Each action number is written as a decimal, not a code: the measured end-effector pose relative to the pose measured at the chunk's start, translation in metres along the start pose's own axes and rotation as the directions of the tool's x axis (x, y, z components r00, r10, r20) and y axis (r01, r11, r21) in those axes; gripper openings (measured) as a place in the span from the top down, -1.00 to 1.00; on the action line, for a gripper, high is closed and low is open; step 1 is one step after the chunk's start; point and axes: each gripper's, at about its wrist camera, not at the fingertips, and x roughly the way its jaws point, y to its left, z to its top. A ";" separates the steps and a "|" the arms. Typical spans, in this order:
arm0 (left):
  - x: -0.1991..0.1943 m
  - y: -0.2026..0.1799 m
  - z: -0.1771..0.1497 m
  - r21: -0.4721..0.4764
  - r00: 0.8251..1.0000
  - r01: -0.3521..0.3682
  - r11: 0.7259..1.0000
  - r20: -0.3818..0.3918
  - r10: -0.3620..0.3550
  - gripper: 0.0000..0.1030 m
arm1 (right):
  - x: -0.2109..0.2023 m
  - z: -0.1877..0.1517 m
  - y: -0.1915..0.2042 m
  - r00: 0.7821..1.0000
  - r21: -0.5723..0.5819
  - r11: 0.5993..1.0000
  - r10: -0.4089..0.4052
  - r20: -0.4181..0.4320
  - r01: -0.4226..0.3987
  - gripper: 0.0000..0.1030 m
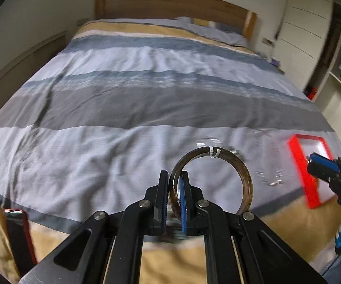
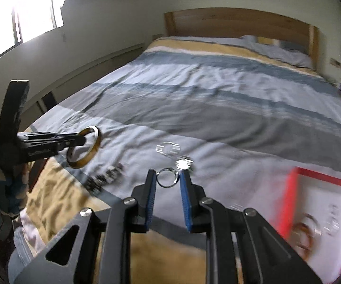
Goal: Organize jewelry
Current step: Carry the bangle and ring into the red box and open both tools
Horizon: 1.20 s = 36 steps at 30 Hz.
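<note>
My left gripper (image 1: 173, 179) is shut on a brown bangle (image 1: 246, 179) and holds it above the striped bedspread; the bangle also shows in the right wrist view (image 2: 85, 161). My right gripper (image 2: 168, 177) holds a small silver ring (image 2: 168, 177) between its fingertips, above the bed; in the left wrist view the right gripper (image 1: 312, 159) is at the right. A red-rimmed white tray (image 2: 295, 179) lies at the right with another bangle (image 2: 303, 234) and silver pieces in it. Loose silver jewelry (image 2: 168, 149) and a dark chain (image 2: 104, 177) lie on the bed.
The bed (image 1: 146, 99) fills both views, with a wooden headboard (image 1: 170, 4) at the far end. A red-edged dark object (image 1: 16, 234) lies at the bed's near left. A wardrobe (image 1: 307, 23) stands to the right. The red tray rim also shows in the left view (image 1: 300, 165).
</note>
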 end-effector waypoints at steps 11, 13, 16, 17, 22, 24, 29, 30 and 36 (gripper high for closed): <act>0.034 -0.176 0.006 0.161 0.980 0.196 0.967 -0.057 -0.189 0.83 | -0.086 -0.065 -0.143 0.974 0.123 0.966 -0.222 -0.049 0.226 0.63; 0.049 -0.212 0.009 0.192 0.973 0.227 0.955 -0.079 -0.216 0.83 | -0.092 -0.072 -0.163 0.969 0.134 0.960 -0.240 -0.062 0.246 0.63; 0.073 -0.257 0.016 0.228 0.968 0.248 0.942 -0.106 -0.229 0.83 | -0.091 -0.078 -0.195 0.962 0.141 0.953 -0.259 -0.082 0.268 0.63; 0.081 -0.269 0.019 0.236 0.967 0.250 0.939 -0.113 -0.229 0.83 | -0.089 -0.078 -0.206 0.962 0.141 0.952 -0.260 -0.089 0.270 0.63; 0.120 -0.318 0.032 0.282 0.966 0.247 0.927 -0.145 -0.213 0.83 | -0.068 -0.069 -0.251 0.965 0.110 0.963 -0.232 -0.119 0.245 0.63; 0.136 -0.333 0.036 0.305 0.970 0.228 0.925 -0.156 -0.188 0.83 | -0.056 -0.063 -0.263 0.967 0.089 0.969 -0.218 -0.132 0.230 0.63; 0.166 -0.342 0.038 0.319 0.977 0.174 0.932 -0.171 -0.124 0.83 | -0.027 -0.054 -0.282 0.961 0.043 0.972 -0.221 -0.165 0.230 0.63; 0.173 -0.343 0.037 0.326 0.980 0.154 0.933 -0.171 -0.102 0.83 | -0.021 -0.052 -0.284 0.961 0.034 0.973 -0.218 -0.172 0.227 0.63; 0.194 -0.344 0.040 0.339 0.983 0.103 0.935 -0.179 -0.044 0.83 | 0.011 -0.045 -0.289 0.942 -0.051 0.974 -0.227 -0.247 0.221 0.62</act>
